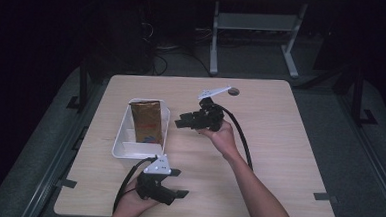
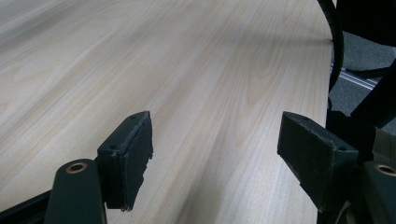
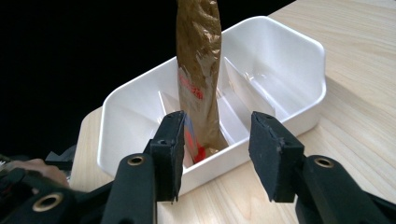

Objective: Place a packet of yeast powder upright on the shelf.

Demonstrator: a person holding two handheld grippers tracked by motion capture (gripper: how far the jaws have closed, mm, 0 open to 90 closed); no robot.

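High view overlooks the table (image 1: 279, 143); gripper views sit low, right facing the bin (image 3: 299, 70).

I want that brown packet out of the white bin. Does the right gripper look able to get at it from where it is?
Probably yes. The right gripper is open, beside the white bin and aimed at the brown packet, which stands upright well above the rim. Nothing lies between them; only the bin's near wall covers the packet's base.

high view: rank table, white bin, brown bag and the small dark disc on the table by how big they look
1. table
2. white bin
3. brown bag, standing inside the bin
4. dark disc, smallest, near the far edge
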